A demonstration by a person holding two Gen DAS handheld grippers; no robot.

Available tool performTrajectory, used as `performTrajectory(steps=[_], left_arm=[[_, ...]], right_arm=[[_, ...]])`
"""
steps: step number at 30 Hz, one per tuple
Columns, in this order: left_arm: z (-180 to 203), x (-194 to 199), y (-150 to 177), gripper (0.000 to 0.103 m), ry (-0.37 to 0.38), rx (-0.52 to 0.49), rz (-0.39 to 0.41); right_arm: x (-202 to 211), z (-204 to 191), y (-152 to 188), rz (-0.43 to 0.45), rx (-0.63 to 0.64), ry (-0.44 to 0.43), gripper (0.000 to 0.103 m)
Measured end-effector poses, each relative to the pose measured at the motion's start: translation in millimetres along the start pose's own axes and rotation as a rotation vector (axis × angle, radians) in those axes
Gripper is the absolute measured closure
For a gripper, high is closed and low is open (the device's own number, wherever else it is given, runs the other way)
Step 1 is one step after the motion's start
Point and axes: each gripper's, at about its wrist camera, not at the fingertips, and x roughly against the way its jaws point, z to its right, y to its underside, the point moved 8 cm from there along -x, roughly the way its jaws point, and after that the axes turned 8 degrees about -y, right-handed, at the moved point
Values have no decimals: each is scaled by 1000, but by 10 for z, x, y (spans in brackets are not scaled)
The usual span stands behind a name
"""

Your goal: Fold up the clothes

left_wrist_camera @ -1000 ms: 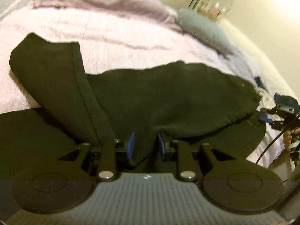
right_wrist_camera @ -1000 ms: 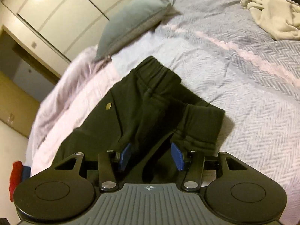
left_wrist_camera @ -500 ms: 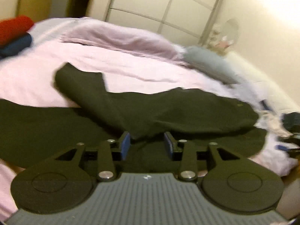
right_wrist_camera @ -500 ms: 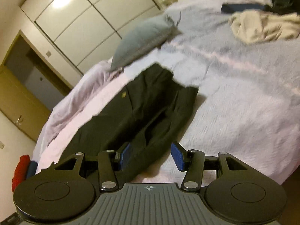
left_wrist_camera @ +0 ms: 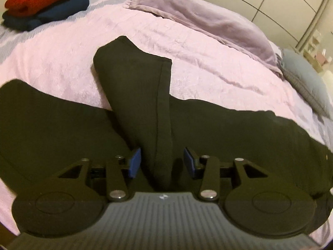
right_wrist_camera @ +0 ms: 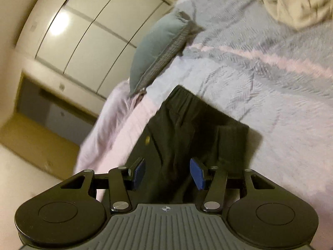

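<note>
The black sweatpants point(left_wrist_camera: 208, 129) are lying spread across the pink bedspread point(left_wrist_camera: 62, 62), one leg flipped over and pointing up toward the lilac duvet point(left_wrist_camera: 197, 14). My left gripper point(left_wrist_camera: 162, 162) has just been opening, with that leg's fabric sitting loose between the pads. My right gripper point(right_wrist_camera: 166, 174) is hanging wide over the waistband end, gripping nothing.

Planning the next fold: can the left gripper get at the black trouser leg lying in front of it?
Probably yes. The left gripper is open, with the folded trouser leg already between its pads, and nothing lies on top of it on the pink blanket.
</note>
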Motion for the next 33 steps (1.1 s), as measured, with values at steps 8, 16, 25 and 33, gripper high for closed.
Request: performTrajectory(steps=[8, 16, 25, 33], left_arm=[[-44, -51, -28, 90, -5, 30, 54], [-168, 684, -60, 95, -10, 12, 310], [-340, 669, 484, 94, -31, -7, 295], [-322, 635, 708, 94, -76, -70, 299]], right_arm=[[-542, 334, -246, -12, -78, 58, 70], [-33, 60, -321, 62, -74, -107, 88], [290, 492, 72, 23, -48, 17, 88], [390, 495, 132, 16, -8, 70, 88]])
